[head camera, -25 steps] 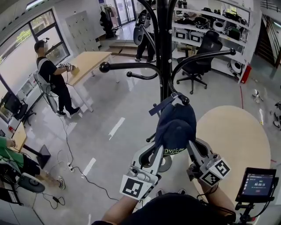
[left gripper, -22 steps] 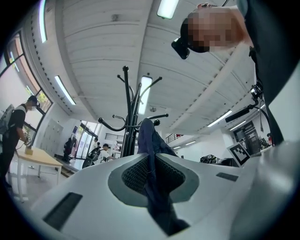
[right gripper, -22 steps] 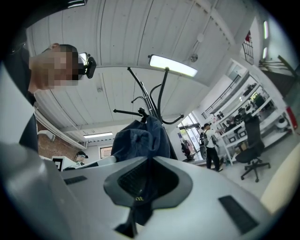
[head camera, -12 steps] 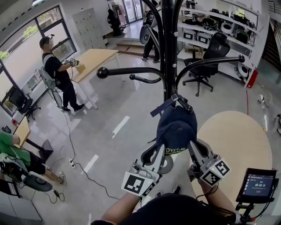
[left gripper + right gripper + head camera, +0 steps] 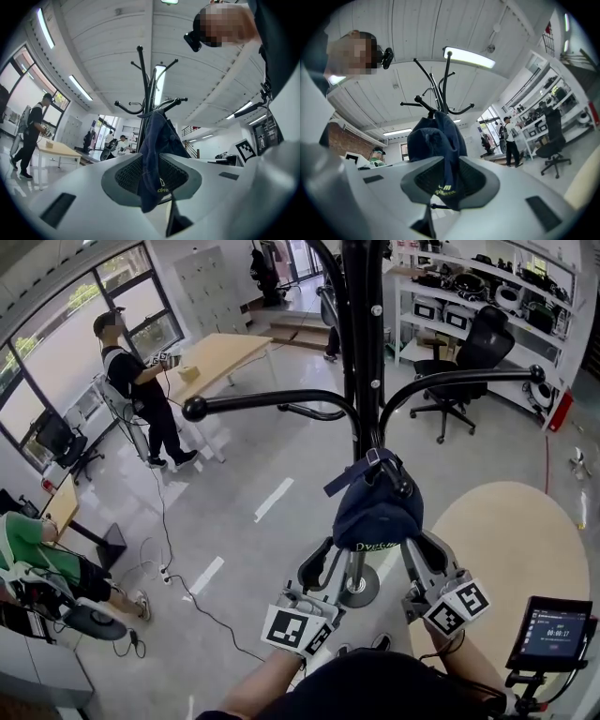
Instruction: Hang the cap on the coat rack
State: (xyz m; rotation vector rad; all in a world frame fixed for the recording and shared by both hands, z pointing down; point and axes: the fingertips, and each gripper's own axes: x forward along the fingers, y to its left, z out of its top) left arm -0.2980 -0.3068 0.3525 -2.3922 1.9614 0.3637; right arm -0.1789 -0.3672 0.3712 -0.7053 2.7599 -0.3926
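Cap [image 5: 377,507] is hung by its back strap on a lower hook of the coat rack [image 5: 364,352]. Left tongs [image 5: 328,563] and right tongs [image 5: 419,554] have both just been opened a bit. The cap's bottom edge is dangled loosely between each pair of jaws, not squeezed.

coat rack [image 5: 362,381] top: cut off by the head view's upper edge
hook end under the cap [image 5: 377,510]: covered by the cloth in every view
yellow lettering [image 5: 375,546] on the cap: folded, too small to read
screen [image 5: 549,632] at lower right: figures too small to read; its stand [image 5: 525,690] is cut by the bottom edge
shelves [image 5: 441,298]: goods too small to tell
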